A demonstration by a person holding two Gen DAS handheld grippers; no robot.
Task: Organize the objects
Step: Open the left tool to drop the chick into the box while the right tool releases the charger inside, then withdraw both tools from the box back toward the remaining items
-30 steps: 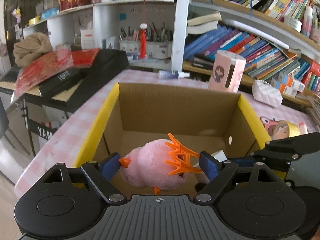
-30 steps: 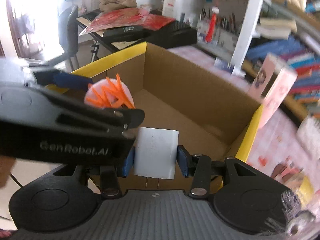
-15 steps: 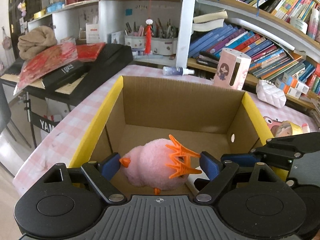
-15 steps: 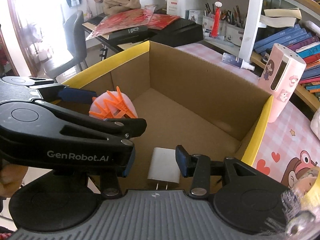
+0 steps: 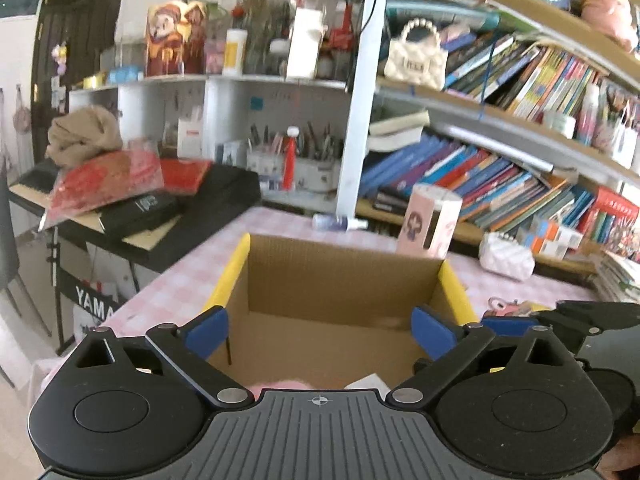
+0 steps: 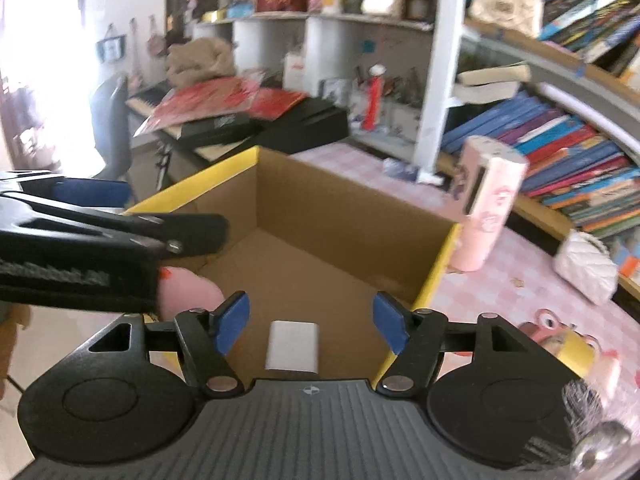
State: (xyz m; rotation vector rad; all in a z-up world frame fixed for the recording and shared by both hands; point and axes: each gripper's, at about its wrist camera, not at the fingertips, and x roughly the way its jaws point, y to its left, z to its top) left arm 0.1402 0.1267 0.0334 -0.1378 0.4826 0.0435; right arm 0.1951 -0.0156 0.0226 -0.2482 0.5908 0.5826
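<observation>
A cardboard box (image 5: 344, 276) with yellow rims stands on the pink checked table. Inside lie a pink plush toy (image 6: 192, 292) and a white charger block (image 6: 293, 346). In the left wrist view only a sliver of the pink plush toy (image 5: 280, 384) and a corner of the white charger block (image 5: 370, 382) show at the housing's edge. My left gripper (image 5: 320, 330) hangs above the box, jaws opening wide, nothing between them. My right gripper (image 6: 312, 322) is over the cardboard box (image 6: 360, 216), jaws opening, with the charger lying loose below them. The left gripper (image 6: 100, 228) shows at the left.
A pink bottle-shaped case (image 6: 486, 208) stands behind the box, beside a white quilted pouch (image 6: 586, 266). A yellow cartoon item (image 6: 568, 344) lies on the table at the right. Bookshelves (image 5: 500, 176) fill the back; a black keyboard (image 5: 192, 204) with red bags stands left.
Both grippers opened and drew back and up from the box. The plush and the charger were let go and now lie inside the box.
</observation>
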